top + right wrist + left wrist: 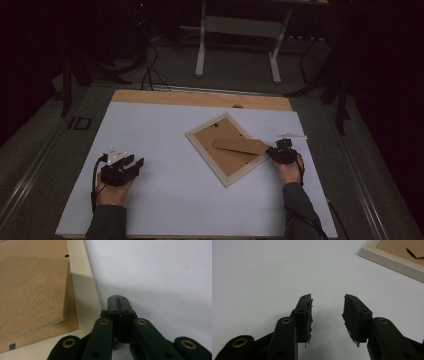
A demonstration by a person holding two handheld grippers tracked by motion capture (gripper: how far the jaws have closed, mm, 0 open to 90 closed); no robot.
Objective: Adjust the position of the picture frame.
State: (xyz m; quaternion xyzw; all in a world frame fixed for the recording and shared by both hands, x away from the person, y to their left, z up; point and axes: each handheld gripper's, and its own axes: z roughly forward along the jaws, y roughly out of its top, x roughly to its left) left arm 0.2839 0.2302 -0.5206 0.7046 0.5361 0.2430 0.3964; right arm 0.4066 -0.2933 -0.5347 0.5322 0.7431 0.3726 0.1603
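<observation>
A pale wooden picture frame [226, 148] lies face down and turned on the white sheet, its brown backing board up. A brown stand flap [241, 145] sticks out from the backing toward the right. My right gripper [276, 150] is shut with nothing between its pads, resting on the sheet just beside the frame's right edge [85, 290], with the flap [32, 290] raised to its left. My left gripper [131, 162] stands open over bare white sheet at the left; its worn pads [308, 315] hold nothing. The frame's corner [392, 260] appears far off at the upper right of the left gripper view.
The white sheet [165, 200] covers a wooden table [200, 98] whose far strip is bare. A small white strip [292, 135] lies near the sheet's right edge, behind the right gripper. Table legs [201, 55] and cables stand on the dark floor beyond.
</observation>
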